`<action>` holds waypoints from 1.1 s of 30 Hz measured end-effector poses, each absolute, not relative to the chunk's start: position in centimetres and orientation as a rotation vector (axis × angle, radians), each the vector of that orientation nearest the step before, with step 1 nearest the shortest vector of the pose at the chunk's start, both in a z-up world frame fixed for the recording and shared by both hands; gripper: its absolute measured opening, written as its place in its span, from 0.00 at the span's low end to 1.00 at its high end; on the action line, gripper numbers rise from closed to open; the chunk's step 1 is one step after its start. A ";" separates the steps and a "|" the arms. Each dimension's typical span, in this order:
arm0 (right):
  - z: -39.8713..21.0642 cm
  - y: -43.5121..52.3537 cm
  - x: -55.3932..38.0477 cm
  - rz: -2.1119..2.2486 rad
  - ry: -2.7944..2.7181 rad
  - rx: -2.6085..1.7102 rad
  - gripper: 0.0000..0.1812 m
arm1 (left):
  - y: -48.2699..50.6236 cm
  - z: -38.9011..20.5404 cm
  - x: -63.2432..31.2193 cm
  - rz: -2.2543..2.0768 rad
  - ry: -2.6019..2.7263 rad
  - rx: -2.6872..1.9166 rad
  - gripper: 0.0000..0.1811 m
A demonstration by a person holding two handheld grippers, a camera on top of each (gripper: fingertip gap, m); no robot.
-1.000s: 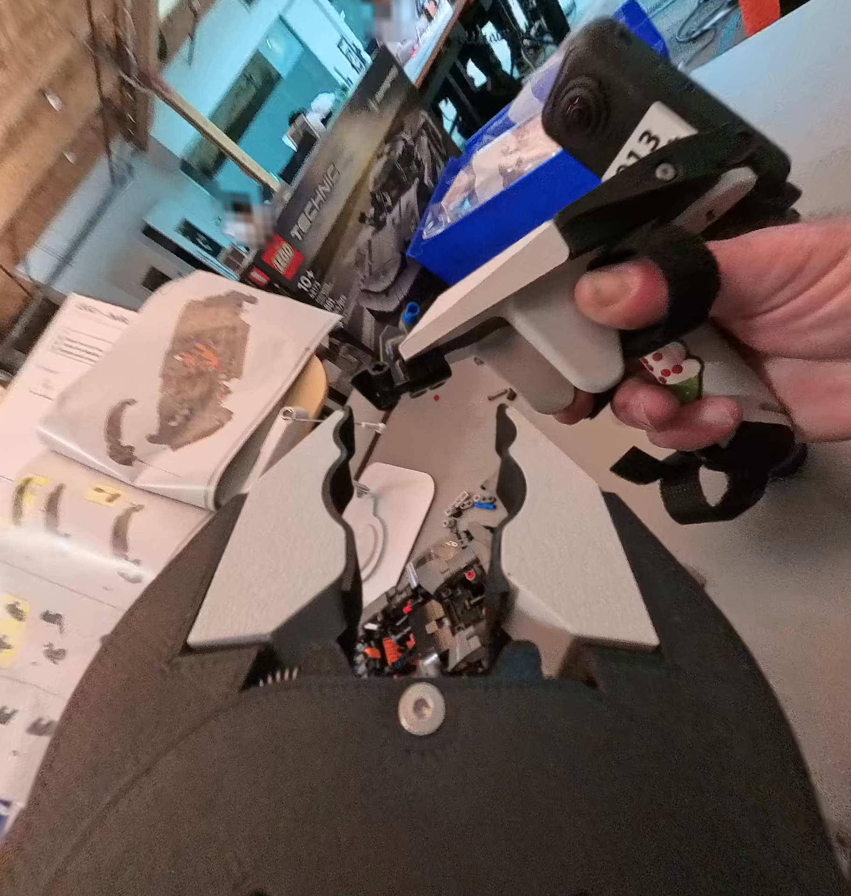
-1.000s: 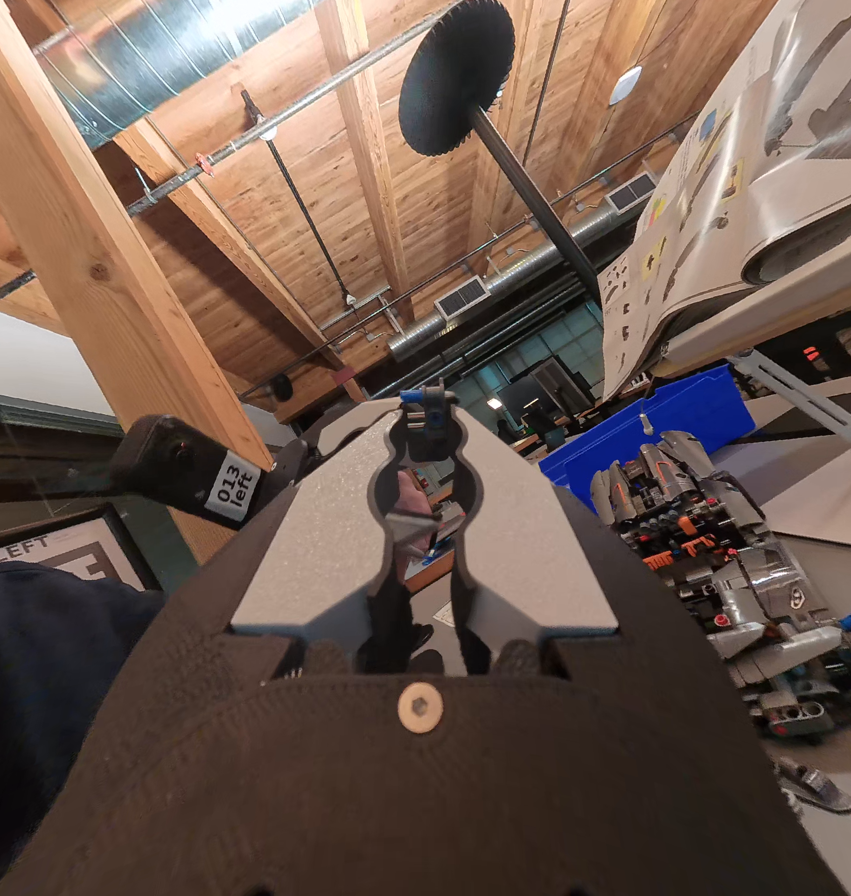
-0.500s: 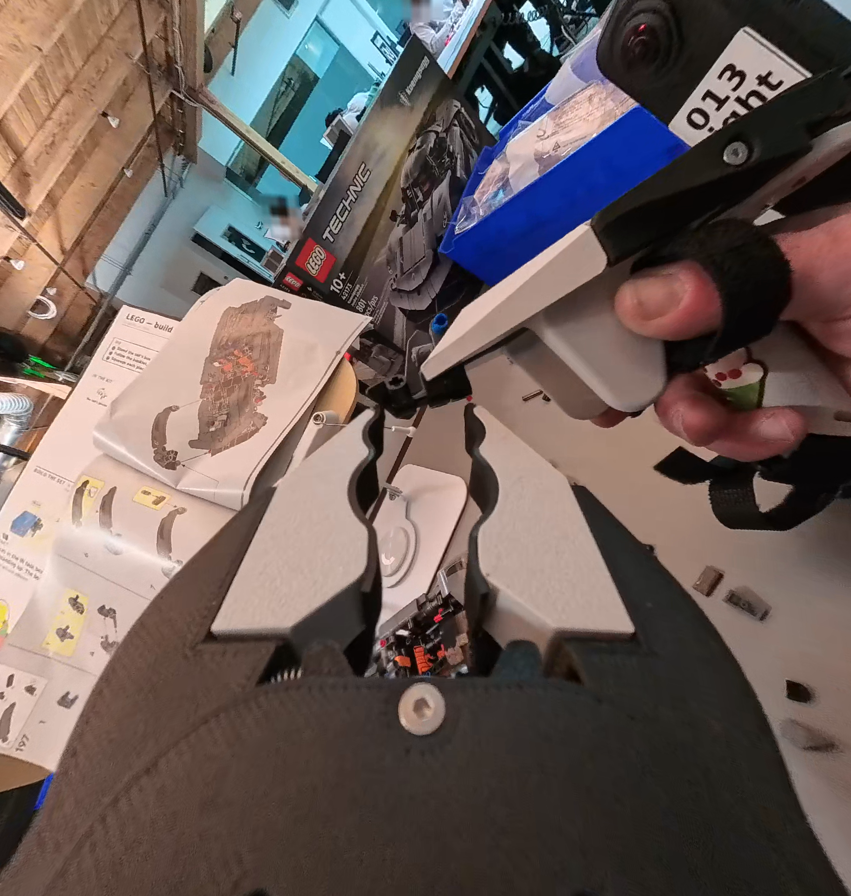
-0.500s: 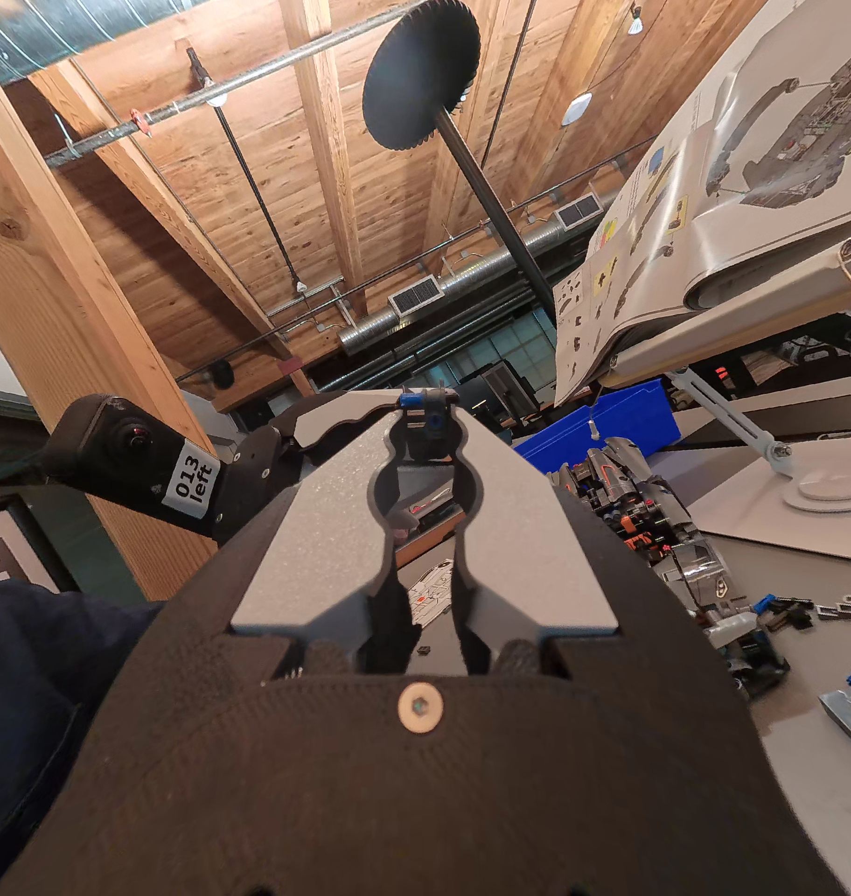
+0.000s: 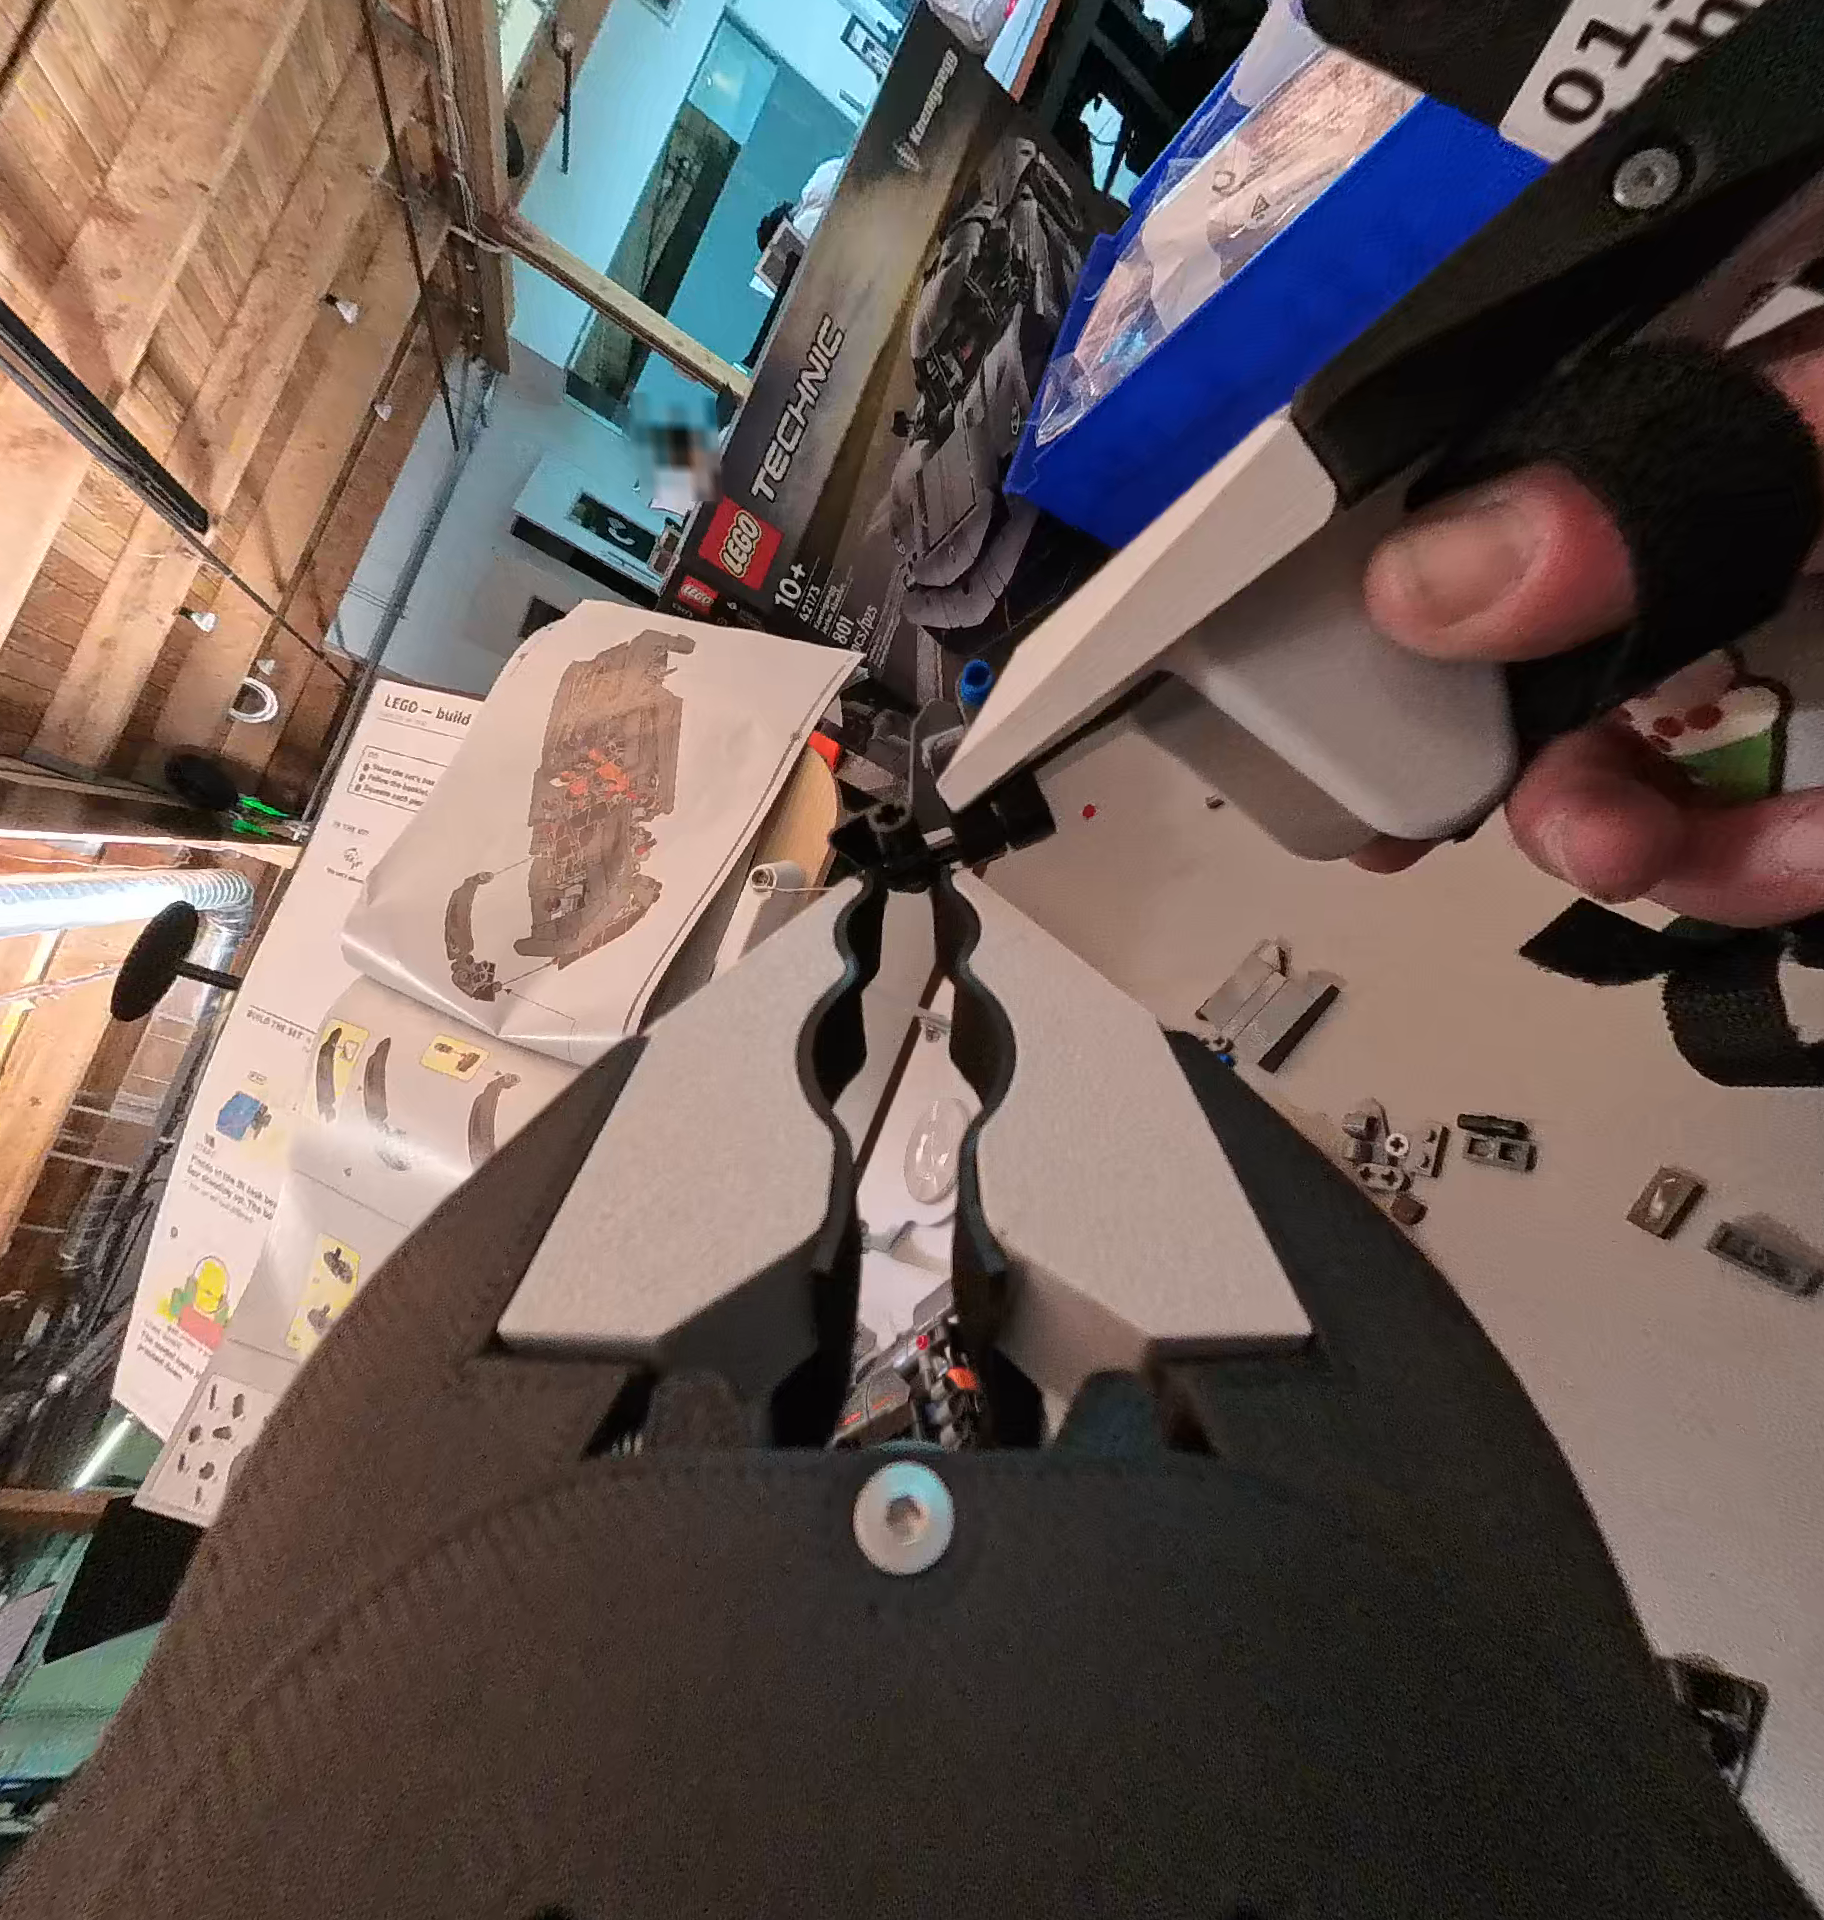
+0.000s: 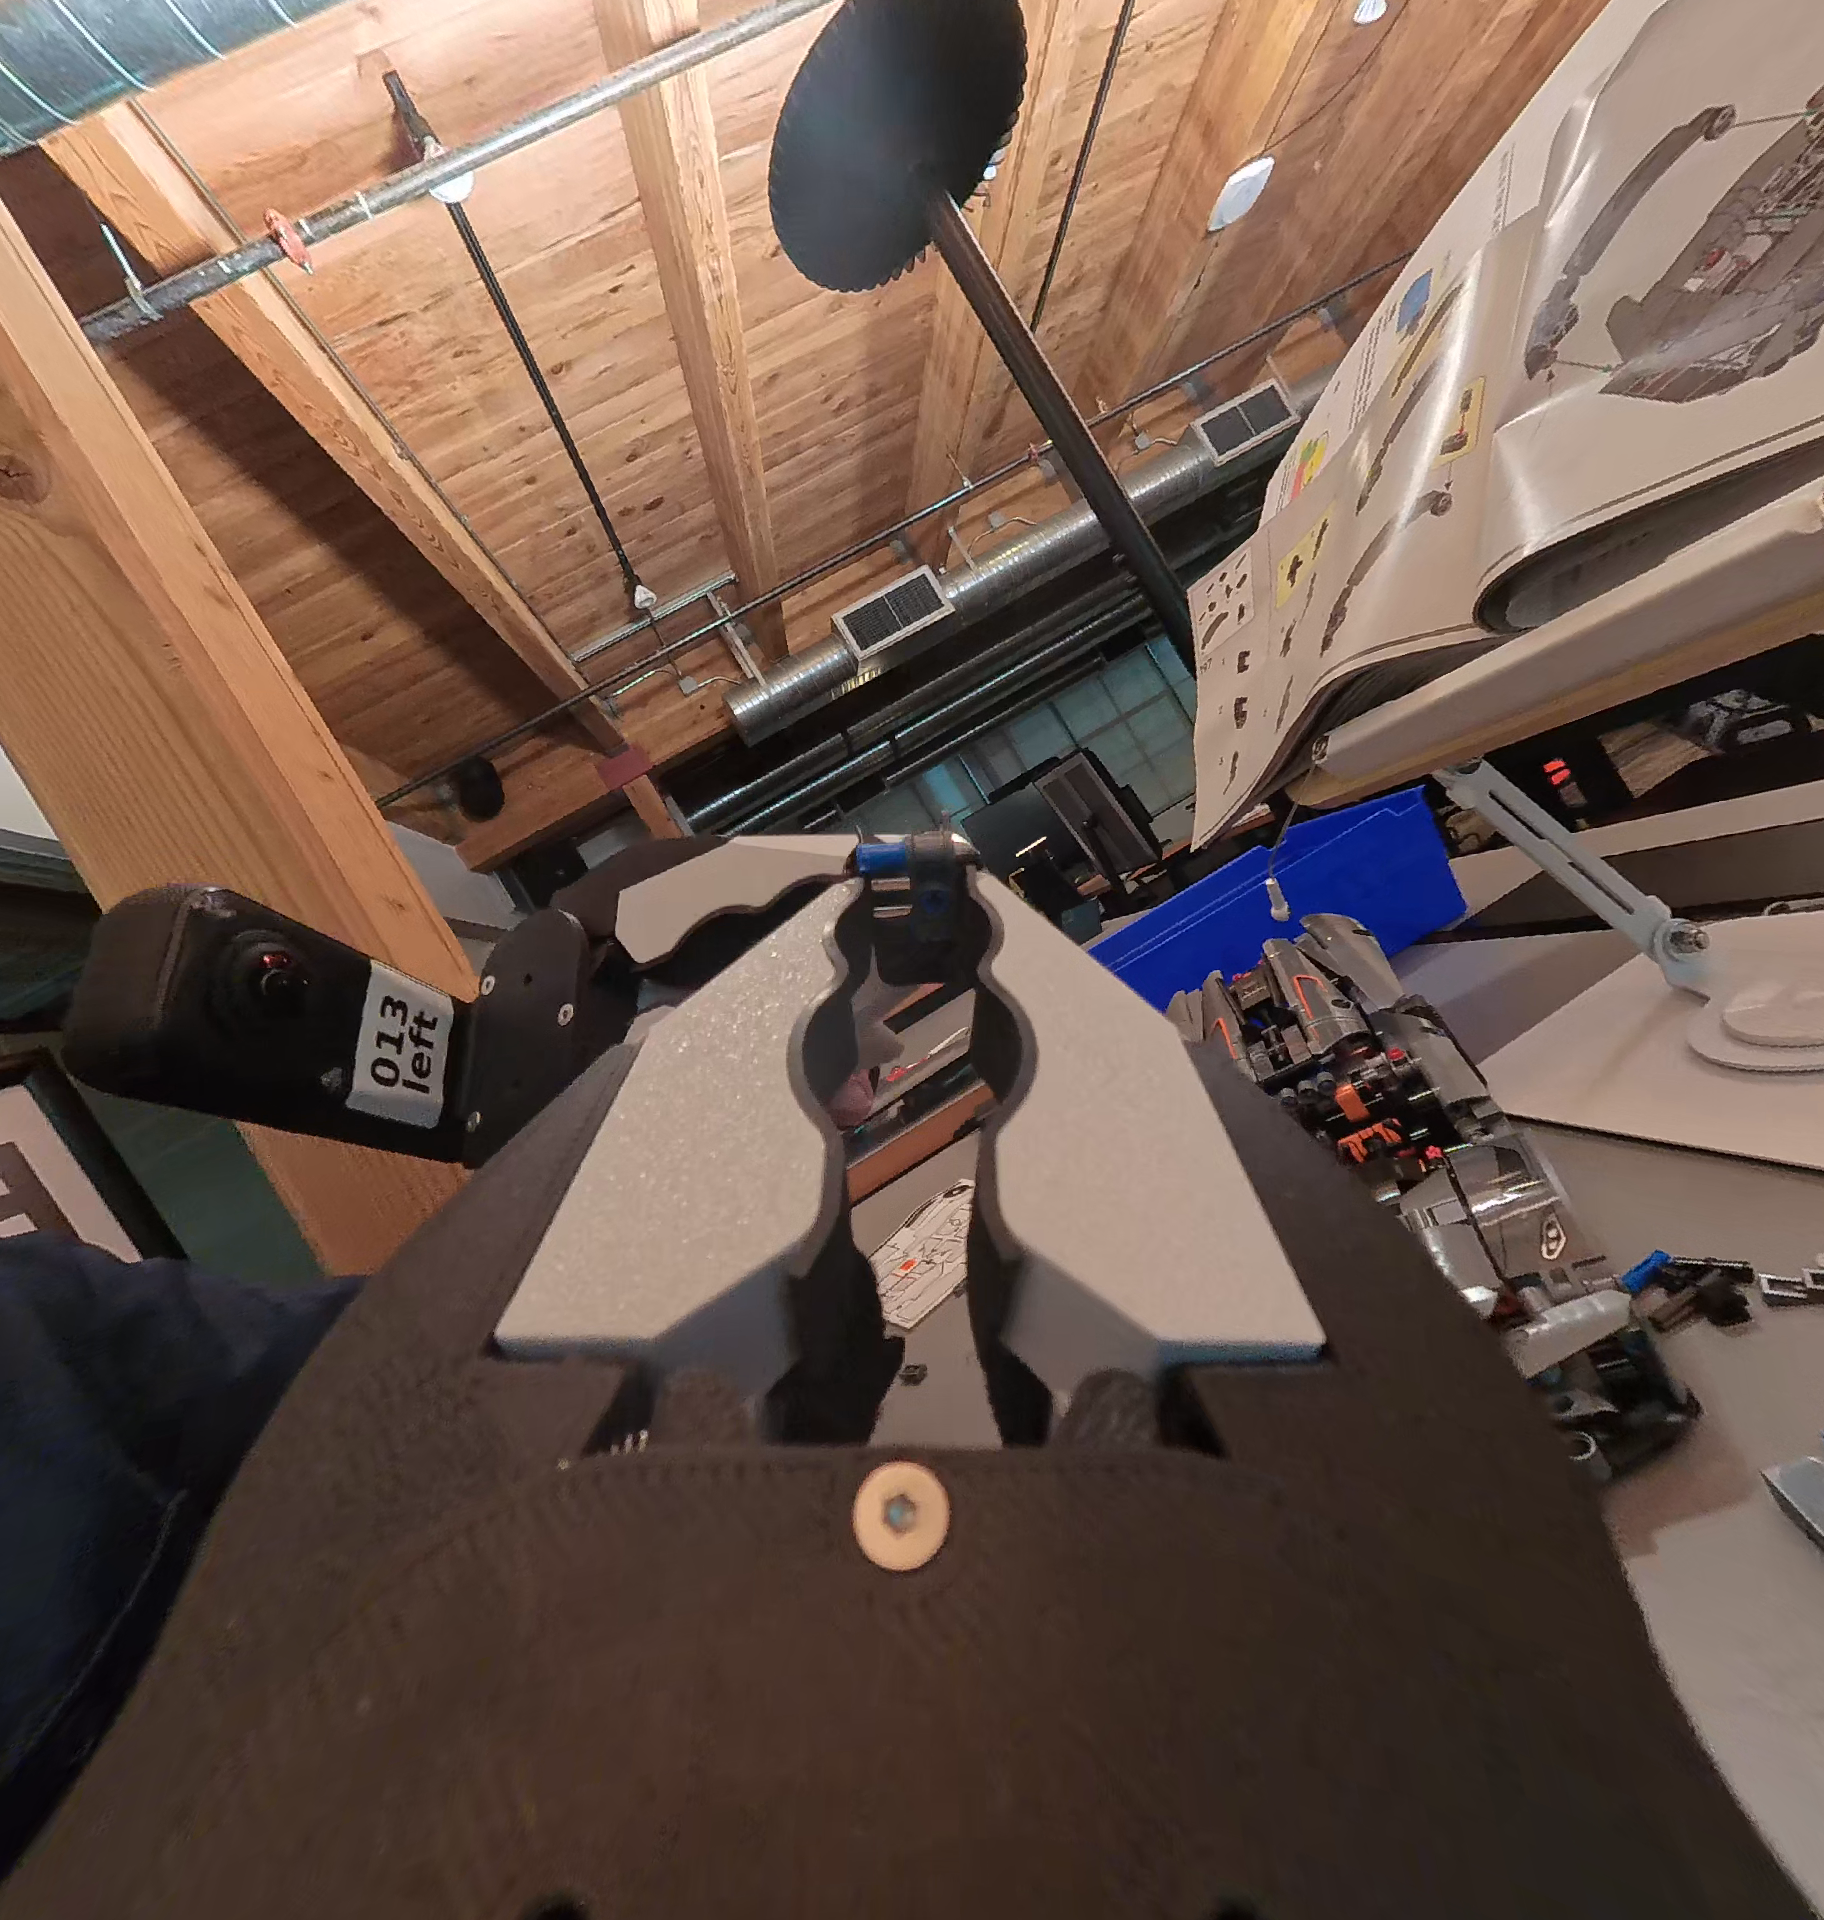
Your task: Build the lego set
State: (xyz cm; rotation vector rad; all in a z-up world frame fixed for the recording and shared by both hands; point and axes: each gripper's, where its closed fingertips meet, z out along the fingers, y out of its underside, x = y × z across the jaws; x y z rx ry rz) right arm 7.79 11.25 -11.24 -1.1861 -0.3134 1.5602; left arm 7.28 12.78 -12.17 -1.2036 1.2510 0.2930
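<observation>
A small black piece [image 5: 892, 831] is pinched at the tips of both the left gripper [image 5: 903, 883] and right gripper [image 6: 913, 883]. Its blue pin [image 6: 880, 858] is seen only from the right wrist, where the model [image 6: 1407, 1122] lies right of the fingers.

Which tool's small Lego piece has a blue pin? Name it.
The right tool: the small black piece at its tips shows a blue pin. The left tool holds an all-black piece.
</observation>
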 end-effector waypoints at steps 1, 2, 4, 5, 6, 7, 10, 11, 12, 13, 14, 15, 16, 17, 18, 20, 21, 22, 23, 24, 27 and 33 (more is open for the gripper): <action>-11.2 11.2 7.8 1.558 -0.314 -1.185 0.08 | 12.8 -12.2 7.3 0.305 1.256 -1.199 0.03; -11.2 11.2 7.8 1.561 -0.314 -1.183 0.08 | 12.7 -12.1 7.3 0.333 1.267 -1.179 0.03; -11.2 11.2 7.8 1.558 -0.315 -1.185 0.08 | 12.8 -12.2 7.3 0.345 1.272 -1.175 0.03; -11.2 11.2 7.9 1.561 -0.311 -1.181 0.08 | 12.7 -12.1 7.4 0.319 1.276 -1.172 0.03; -11.2 11.3 8.0 1.562 -0.305 -1.182 0.08 | 12.8 -12.3 7.4 0.308 1.286 -1.182 0.04; -11.3 11.4 8.0 1.561 -0.298 -1.185 0.07 | 12.9 -12.4 7.4 0.298 1.288 -1.198 0.07; -11.3 11.6 8.1 1.562 -0.288 -1.183 0.07 | 12.4 -13.2 8.0 0.235 1.321 -1.231 0.27; -11.3 11.5 8.1 1.560 -0.289 -1.185 0.07 | 12.4 -13.4 8.3 0.219 1.328 -1.247 0.29; -11.3 11.5 8.0 1.562 -0.289 -1.185 0.07 | 12.4 -13.4 8.3 0.226 1.318 -1.241 0.28; -11.4 11.5 8.0 1.564 -0.290 -1.187 0.07 | 12.6 -13.2 8.2 0.245 1.308 -1.232 0.25; -11.4 11.5 8.0 1.560 -0.294 -1.190 0.07 | 12.7 -13.0 8.0 0.259 1.297 -1.229 0.21; -11.4 11.4 7.9 1.555 -0.300 -1.190 0.07 | 12.8 -12.7 7.9 0.264 1.282 -1.221 0.17; -11.4 11.4 7.8 1.550 -0.305 -1.188 0.08 | 12.7 -12.6 7.9 0.267 1.280 -1.217 0.17; -11.3 11.3 7.8 1.545 -0.309 -1.189 0.08 | 12.7 -12.6 7.8 0.273 1.278 -1.221 0.16; -11.4 11.4 7.8 1.543 -0.310 -1.193 0.08 | 12.7 -12.7 7.8 0.287 1.278 -1.219 0.16; -11.5 11.5 7.7 1.547 -0.304 -1.199 0.07 | 12.8 -12.8 7.7 0.312 1.282 -1.213 0.14; -11.5 11.5 7.7 1.544 -0.305 -1.201 0.08 | 12.8 -12.8 7.7 0.336 1.285 -1.202 0.14; -11.5 11.5 7.7 1.541 -0.307 -1.201 0.08 | 12.8 -12.7 7.6 0.359 1.283 -1.190 0.13; -11.5 11.5 7.7 1.539 -0.306 -1.202 0.08 | 12.9 -12.7 7.6 0.374 1.282 -1.187 0.13; -11.6 11.5 7.7 1.542 -0.303 -1.204 0.08 | 12.9 -12.7 7.6 0.384 1.284 -1.191 0.12; -11.7 11.6 7.7 1.556 -0.294 -1.212 0.08 | 13.0 -12.9 7.5 0.411 1.284 -1.193 0.11; -11.4 11.5 8.0 1.611 -0.272 -1.176 0.08 | 12.9 -12.5 7.8 0.392 1.277 -1.188 0.10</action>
